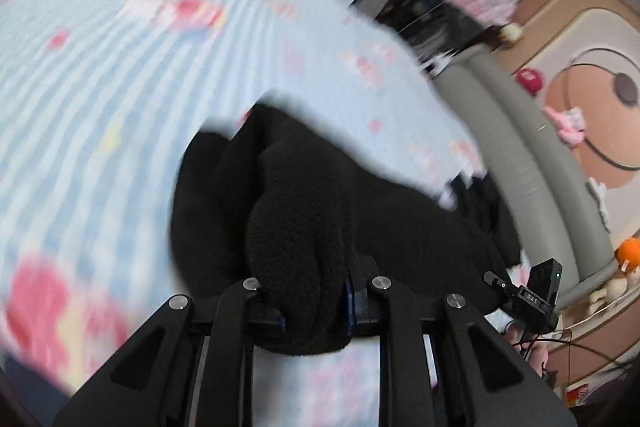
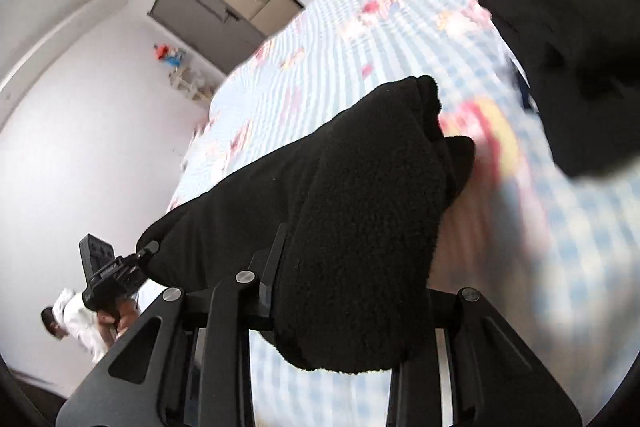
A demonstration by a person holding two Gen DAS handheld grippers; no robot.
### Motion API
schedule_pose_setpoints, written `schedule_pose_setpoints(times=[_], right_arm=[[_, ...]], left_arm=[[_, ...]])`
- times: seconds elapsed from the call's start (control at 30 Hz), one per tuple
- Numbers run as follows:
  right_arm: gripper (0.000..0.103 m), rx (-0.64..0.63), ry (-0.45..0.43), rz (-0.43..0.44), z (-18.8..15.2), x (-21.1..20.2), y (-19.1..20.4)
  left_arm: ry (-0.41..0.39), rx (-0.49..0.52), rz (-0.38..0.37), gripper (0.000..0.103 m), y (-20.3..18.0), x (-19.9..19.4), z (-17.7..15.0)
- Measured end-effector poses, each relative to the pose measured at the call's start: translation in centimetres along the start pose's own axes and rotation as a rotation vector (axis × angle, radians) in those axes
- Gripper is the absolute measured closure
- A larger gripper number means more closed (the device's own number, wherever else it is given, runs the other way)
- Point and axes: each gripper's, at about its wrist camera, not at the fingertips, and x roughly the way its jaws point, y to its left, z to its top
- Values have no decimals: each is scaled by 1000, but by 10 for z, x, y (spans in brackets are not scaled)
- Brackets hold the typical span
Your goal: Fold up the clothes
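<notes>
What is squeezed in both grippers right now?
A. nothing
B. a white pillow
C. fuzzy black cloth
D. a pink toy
C: the left gripper and the right gripper each pinch a bunch of the fuzzy black cloth above the blue checked bedsheet.

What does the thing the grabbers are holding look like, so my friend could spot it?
Find the bed with the blue checked sheet. On it lies a fuzzy black garment, pinched by both grippers. It is the only dark, fleecy thing on that pale sheet.
</notes>
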Motion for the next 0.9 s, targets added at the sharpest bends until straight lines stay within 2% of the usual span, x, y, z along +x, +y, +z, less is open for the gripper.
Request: schedule_pose_setpoints(times=[0.07, 0.1, 0.13, 0.2, 0.27, 0.33, 0.37, 0.4, 0.43, 0.53, 0.6, 0.67, 0.7, 0.73, 0.8, 0.83, 0.9], right_arm=[[62, -15, 91, -179, -24, 5, -20], [51, 15, 123, -213, -34, 5, -32], [46, 52, 154, -236, -42, 4, -46], [47, 129, 116, -175, -47, -15, -57], [46, 110, 63, -231, -44, -33, -53], [44, 57, -5, -302, -34, -51, -41], [43, 41, -25, -300, -30, -57, -35], [42, 29, -39, -282, -26, -60, -30], [40, 17, -52, -267, -20, -61, -24], [35, -37, -49, -251, -14, -47, 0], [35, -74, -25, -249, -9, -29, 12], [35, -103, 7, -239, -4, -9, 19], [35, -114, 28, -244, -1, 3, 24], [30, -130, 44, -256, 1, 18, 26], [21, -173, 53, -317, 2, 36, 31], [19, -195, 57, -349, 2, 45, 34], [19, -201, 64, -381, 0, 47, 36]], left_arm=[[84, -84, 48, 78, 27, 13, -23], [104, -117, 46, 77, 38, 16, -31], [91, -131, 31, 74, 42, 13, -33], [44, -119, 15, 73, 38, 0, -31], [-2, -52, 58, 69, 22, -11, -22], [-64, 33, 142, 60, 5, -22, -11], [-95, 69, 176, 56, -3, -26, -6], [-126, 87, 190, 47, -8, -32, -1], [-158, 98, 184, 38, -11, -38, 4], [-179, 106, 86, 24, -8, -35, 22], [-113, 83, 20, 23, 1, -12, 39], [-58, 81, 7, 23, -1, 16, 42], [-33, 86, 6, 23, -3, 31, 41], [-9, 91, 6, 36, -6, 46, 41], [-1, 100, 66, 83, -13, 60, 36], [-15, 104, 96, 84, -16, 62, 33], [-69, 102, 92, 85, -20, 49, 28]])
